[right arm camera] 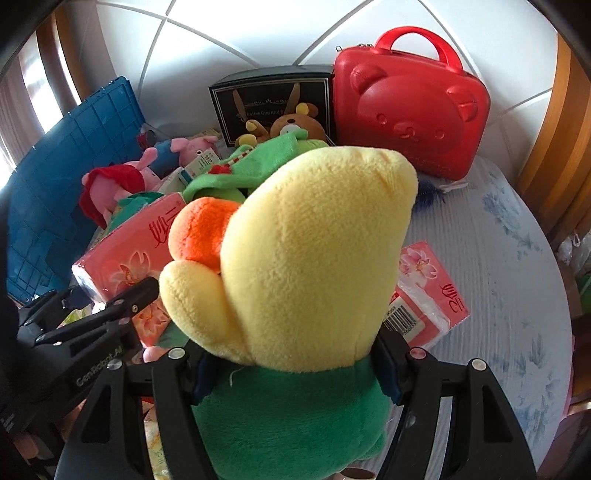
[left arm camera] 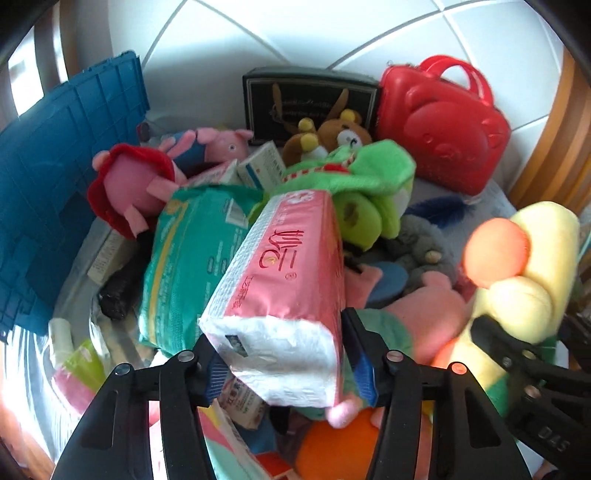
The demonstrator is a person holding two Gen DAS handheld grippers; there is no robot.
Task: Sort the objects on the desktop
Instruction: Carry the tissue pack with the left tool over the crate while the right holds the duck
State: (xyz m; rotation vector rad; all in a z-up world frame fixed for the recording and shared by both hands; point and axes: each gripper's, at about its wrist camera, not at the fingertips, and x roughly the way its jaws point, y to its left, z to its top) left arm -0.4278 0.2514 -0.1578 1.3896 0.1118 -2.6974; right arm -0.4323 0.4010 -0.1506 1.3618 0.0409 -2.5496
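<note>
White tiles back a cluttered desk (right arm camera: 509,258). Left claw (left arm camera: 280,354) clamps a pink plastic-wrapped tissue pack (left arm camera: 291,280) above the pile; right claw (right arm camera: 291,369) squeezes a yellow-and-green plush duck (right arm camera: 303,266), both lifted, likely for sorting.

White tiled wall (right arm camera: 258,33), wooden trim (right arm camera: 554,122)

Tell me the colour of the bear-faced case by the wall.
Red: the bear-faced case and its handle, clearest in the right wrist view.
</note>
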